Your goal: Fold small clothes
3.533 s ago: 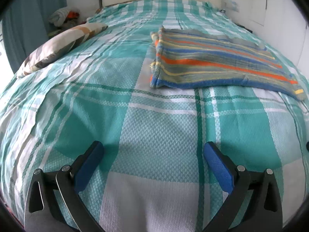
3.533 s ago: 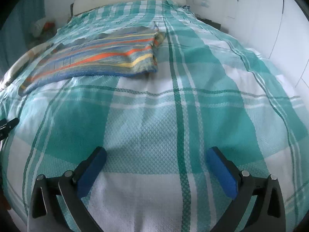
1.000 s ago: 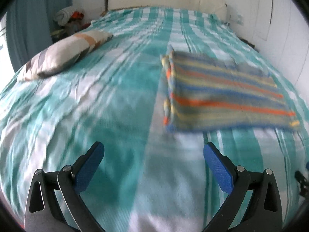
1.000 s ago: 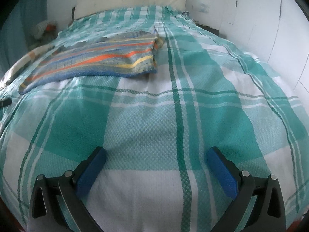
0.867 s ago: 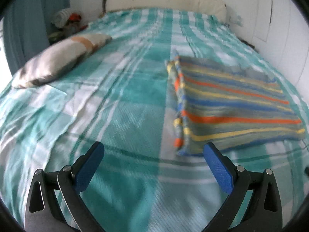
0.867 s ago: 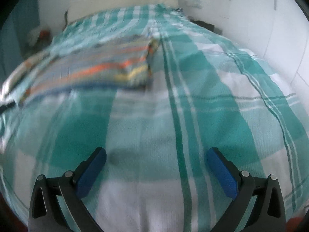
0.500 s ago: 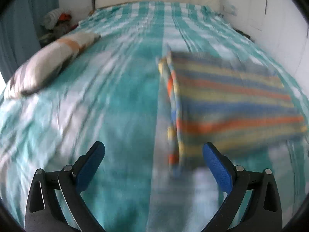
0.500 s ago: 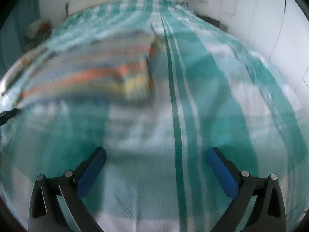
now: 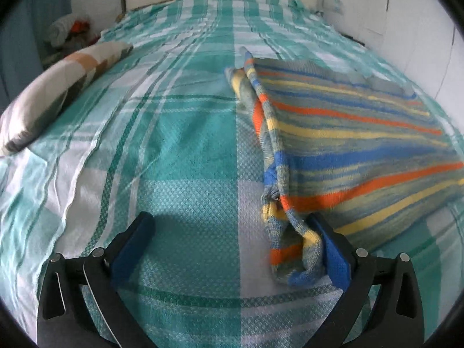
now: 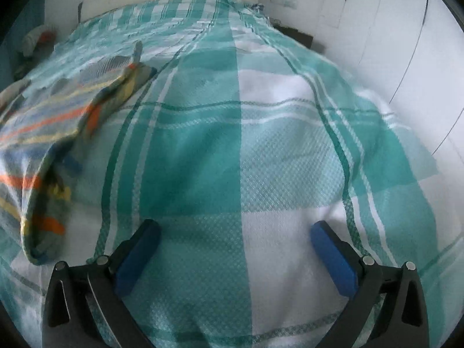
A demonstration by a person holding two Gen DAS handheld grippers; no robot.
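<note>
The striped cloth [image 9: 348,145] lay on the bed [image 9: 179,150], its long axis running rightward from the left claw [image 9: 232,249]. Its near corner touched that claw's right finger. The right claw [image 10: 235,258] stood farther off. Both claws gaped wide, holding nothing.

The left gripper [image 9: 232,246] points forward and low, its two blue-padded fingers [image 9: 132,248] spread wide. The right gripper [image 10: 235,256] holds the same pose, level and low, jaws fully apart with nothing between them.
</note>
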